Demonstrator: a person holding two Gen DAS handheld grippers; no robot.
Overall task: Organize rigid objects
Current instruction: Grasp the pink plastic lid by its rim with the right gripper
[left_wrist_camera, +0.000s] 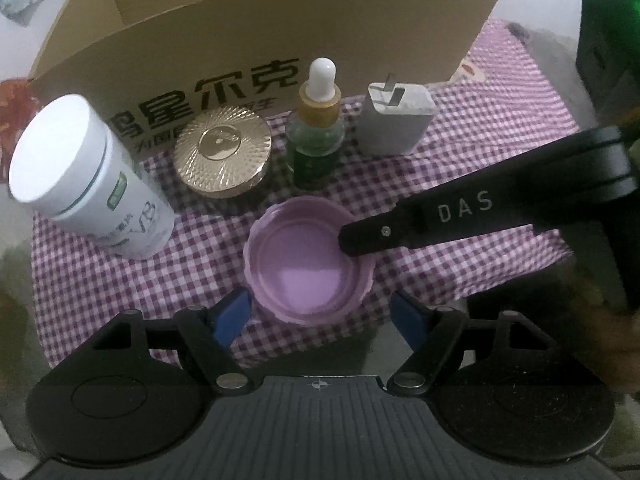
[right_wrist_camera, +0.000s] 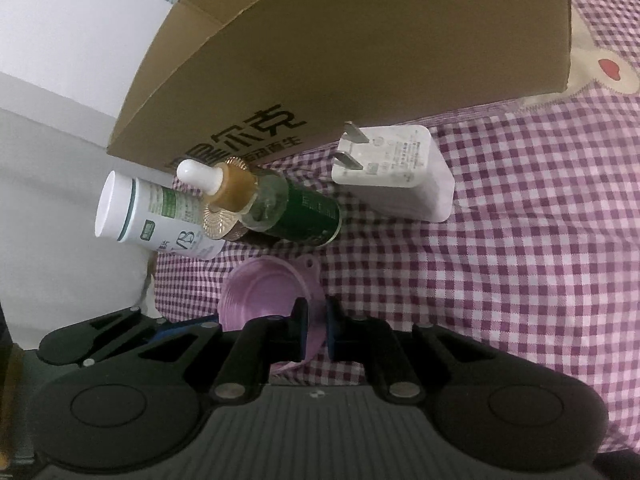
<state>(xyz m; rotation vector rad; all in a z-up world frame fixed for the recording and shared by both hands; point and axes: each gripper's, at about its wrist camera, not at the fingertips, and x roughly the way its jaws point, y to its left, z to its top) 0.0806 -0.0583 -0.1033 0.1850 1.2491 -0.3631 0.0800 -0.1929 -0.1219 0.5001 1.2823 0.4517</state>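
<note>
On checked cloth (left_wrist_camera: 192,264), purple lid (left_wrist_camera: 308,268) rim clenched in right tool (right_wrist_camera: 316,320); left tool (left_wrist_camera: 320,312) released.

Black left gripper (left_wrist_camera: 320,312), blue-padded fingers (left_wrist_camera: 230,314) (white "DAS" lettering on the right gripper (left_wrist_camera: 360,240))

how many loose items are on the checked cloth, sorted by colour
white: 2, the vitamin bottle and the charger plug
gold: 1, the round compact
green: 1, the dropper bottle
purple: 1, the lid, its rim pinched by the right gripper
total: 5
</note>
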